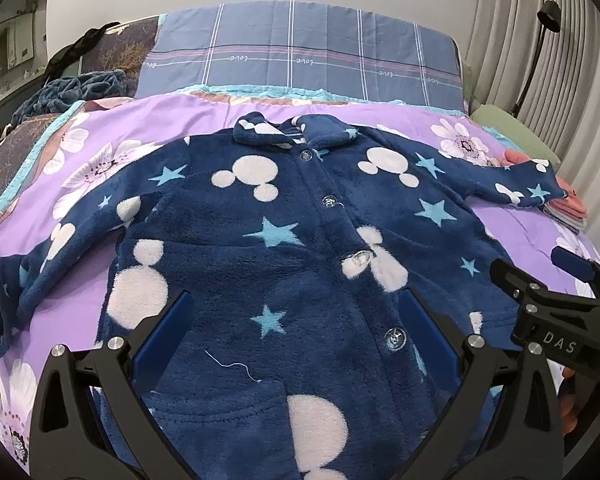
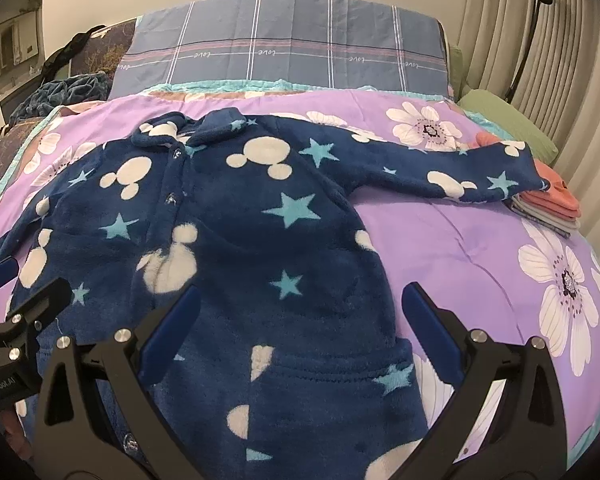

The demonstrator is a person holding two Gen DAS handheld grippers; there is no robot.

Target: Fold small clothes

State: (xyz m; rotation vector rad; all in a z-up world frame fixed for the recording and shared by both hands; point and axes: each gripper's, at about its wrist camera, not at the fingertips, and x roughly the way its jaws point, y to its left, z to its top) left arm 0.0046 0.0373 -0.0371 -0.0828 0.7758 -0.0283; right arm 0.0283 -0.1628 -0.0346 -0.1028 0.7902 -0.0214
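A small navy fleece jacket (image 1: 284, 232) with white mouse heads and light blue stars lies flat and buttoned on the purple floral bedspread (image 1: 180, 120), collar away from me and both sleeves spread out. My left gripper (image 1: 296, 312) hovers open over the lower front by the button line. My right gripper (image 2: 300, 304) stands open over the jacket (image 2: 260, 220) at its lower right edge, one finger above the bedspread (image 2: 460, 240). Nothing is held by either. The right gripper's body (image 1: 560, 312) shows at the right of the left wrist view.
A folded stack of pink and grey clothes (image 2: 552, 204) lies under the right sleeve's cuff. A plaid blue pillow (image 2: 284, 40) sits at the bed's head, a green cushion (image 2: 508, 124) at the far right, a dark blue crumpled cloth (image 1: 72, 92) at the far left. Curtains and a lamp stand on the right.
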